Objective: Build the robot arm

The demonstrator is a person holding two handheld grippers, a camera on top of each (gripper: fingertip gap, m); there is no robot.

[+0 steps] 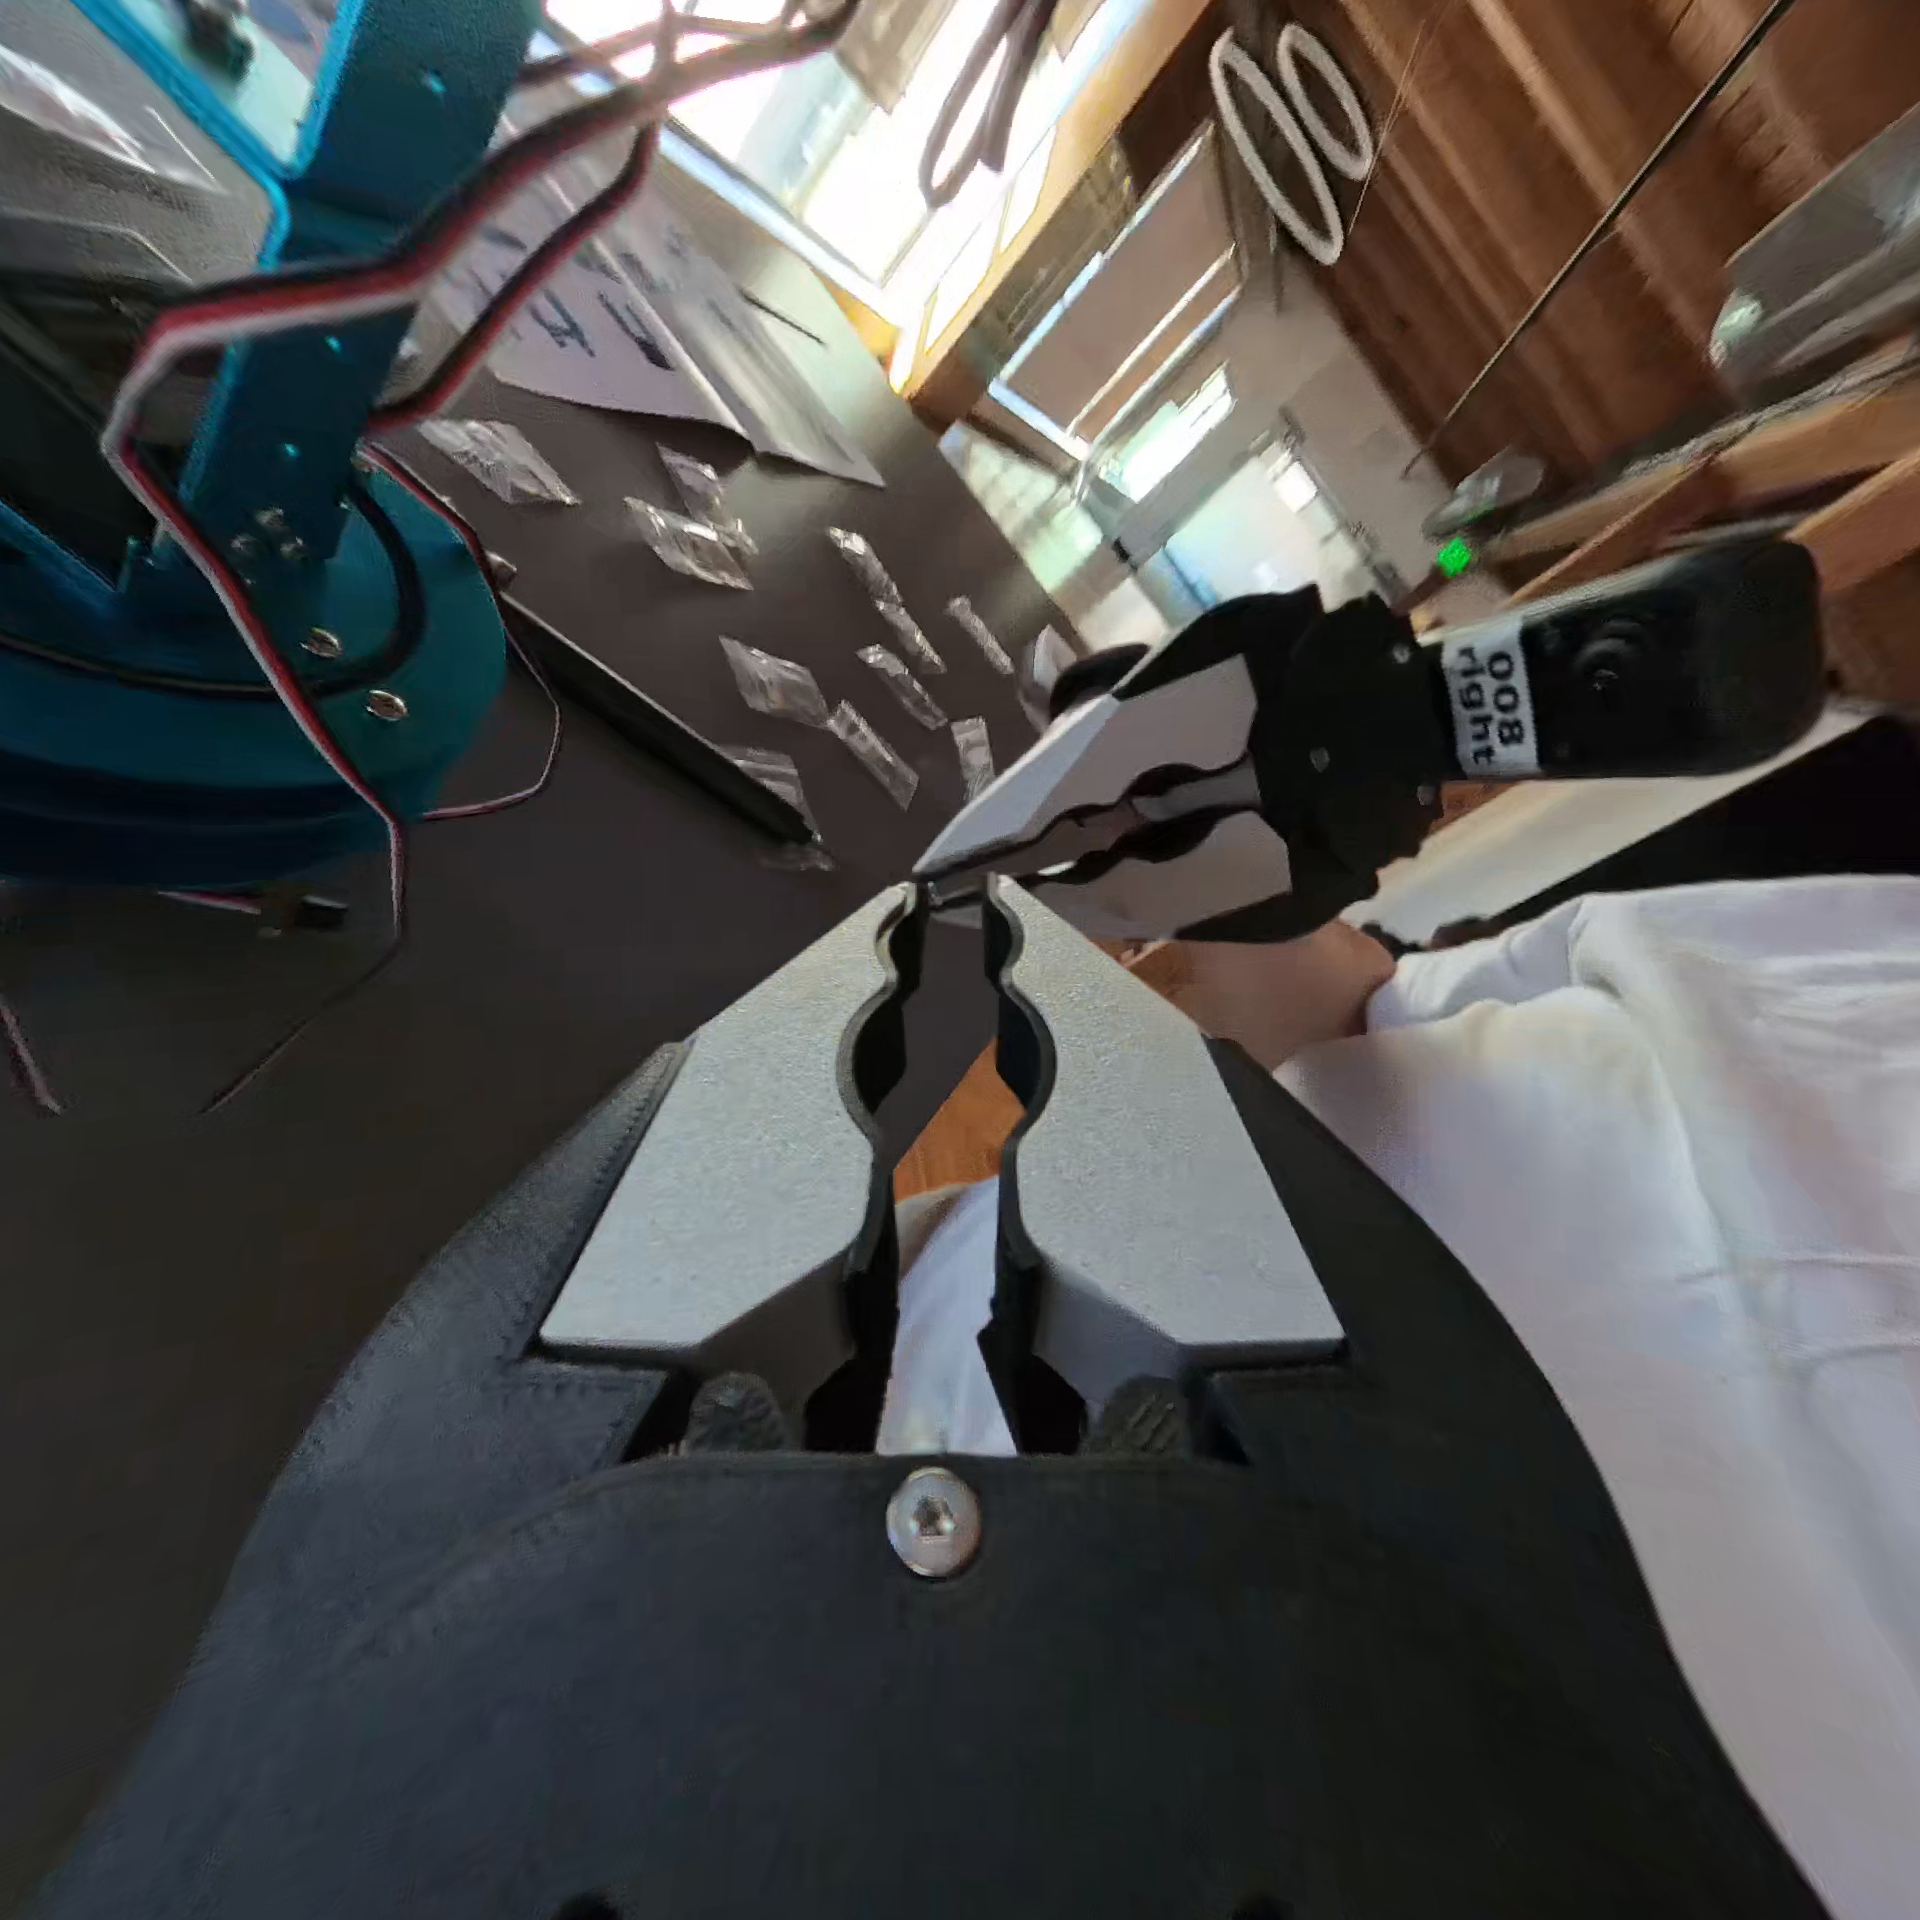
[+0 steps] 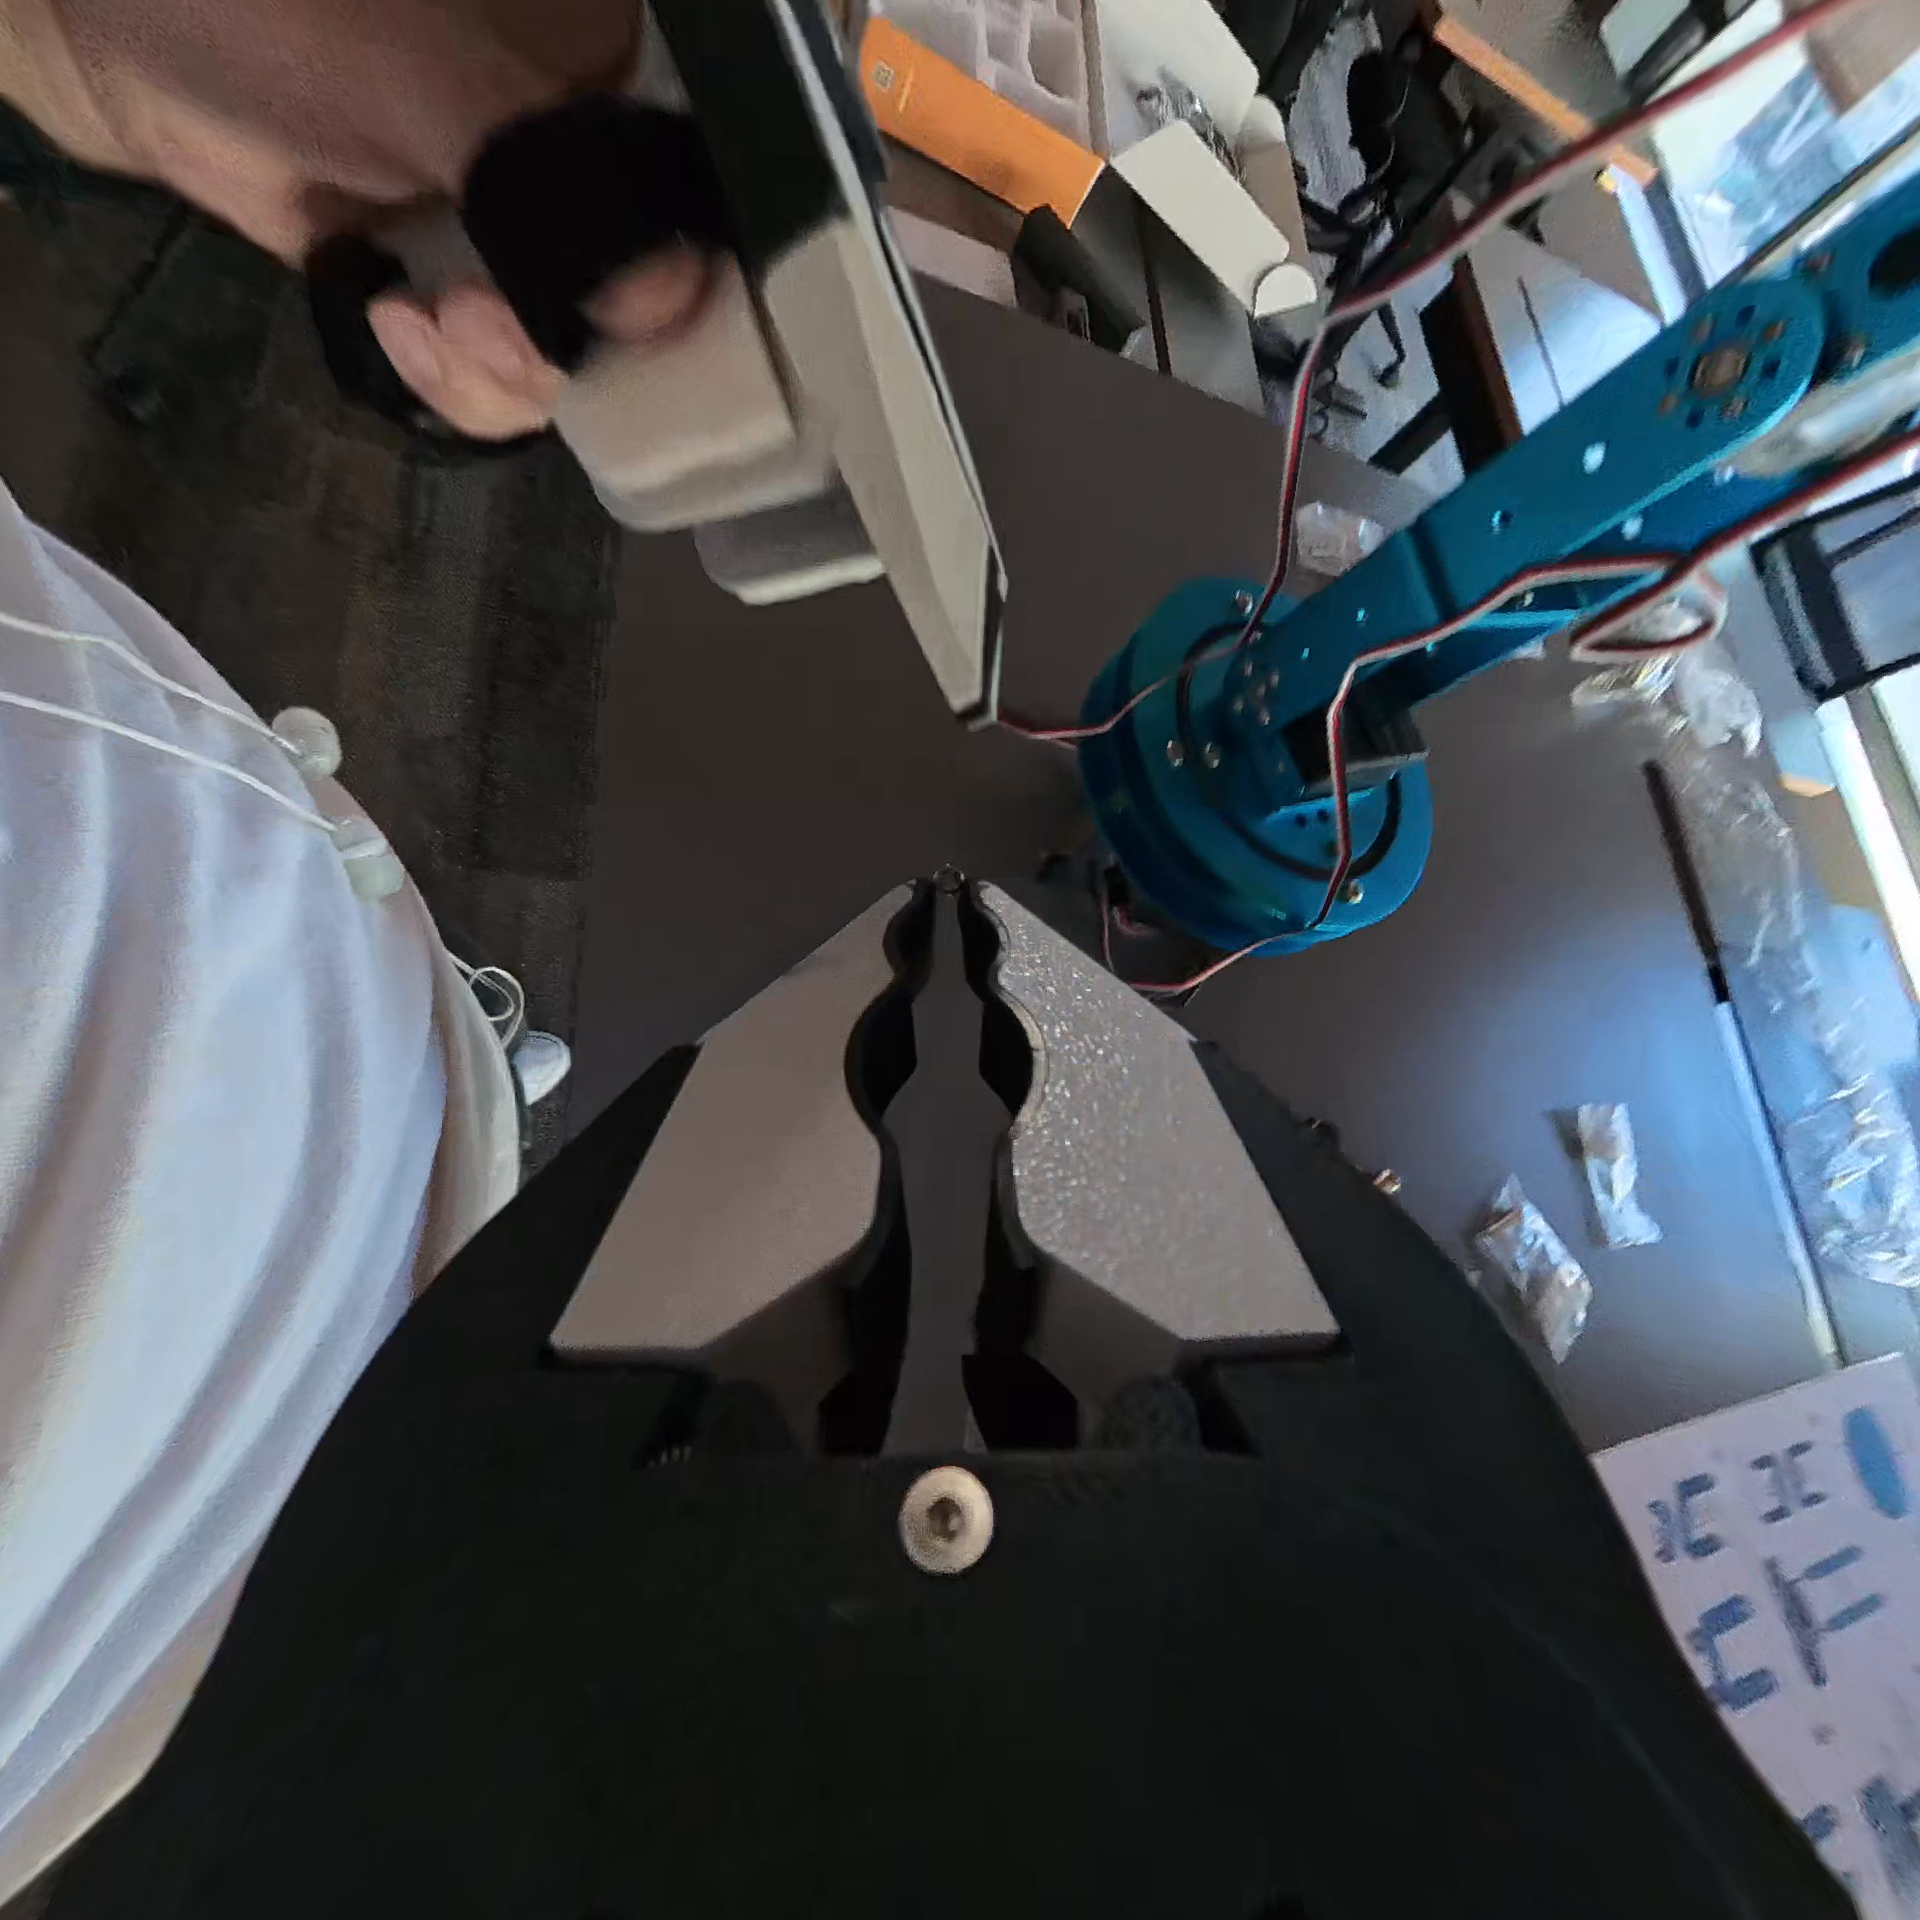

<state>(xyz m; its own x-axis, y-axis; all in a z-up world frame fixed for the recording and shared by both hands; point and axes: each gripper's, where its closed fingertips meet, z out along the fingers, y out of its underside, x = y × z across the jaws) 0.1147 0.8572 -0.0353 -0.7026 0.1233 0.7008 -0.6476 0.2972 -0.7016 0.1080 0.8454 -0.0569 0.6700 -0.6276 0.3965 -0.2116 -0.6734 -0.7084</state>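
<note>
My right gripper (image 2: 948,888) is shut on a tiny metal ring-like part (image 2: 948,879) pinched at its fingertips, above the dark table (image 2: 790,790). My left gripper (image 1: 953,891) has its jaws a narrow gap apart and holds nothing that I can see. The right gripper (image 1: 923,871) comes in from the right, and its tip meets the left gripper's fingertips. In the right wrist view the left gripper (image 2: 977,712) reaches down from the upper left, held by a hand. A blue metal robot arm kit (image 1: 260,623) with red, white and black wires stands close by; it also shows in the right wrist view (image 2: 1257,810).
Several small clear bags of parts (image 1: 774,681) lie on the table, also in the right wrist view (image 2: 1532,1262). White printed sheets (image 1: 623,332) (image 2: 1787,1558) lie beyond. A person's white shirt (image 2: 187,1039) is close on the near side. Boxes (image 2: 977,114) clutter the far end. The tips of both grippers are at nearly the same place.
</note>
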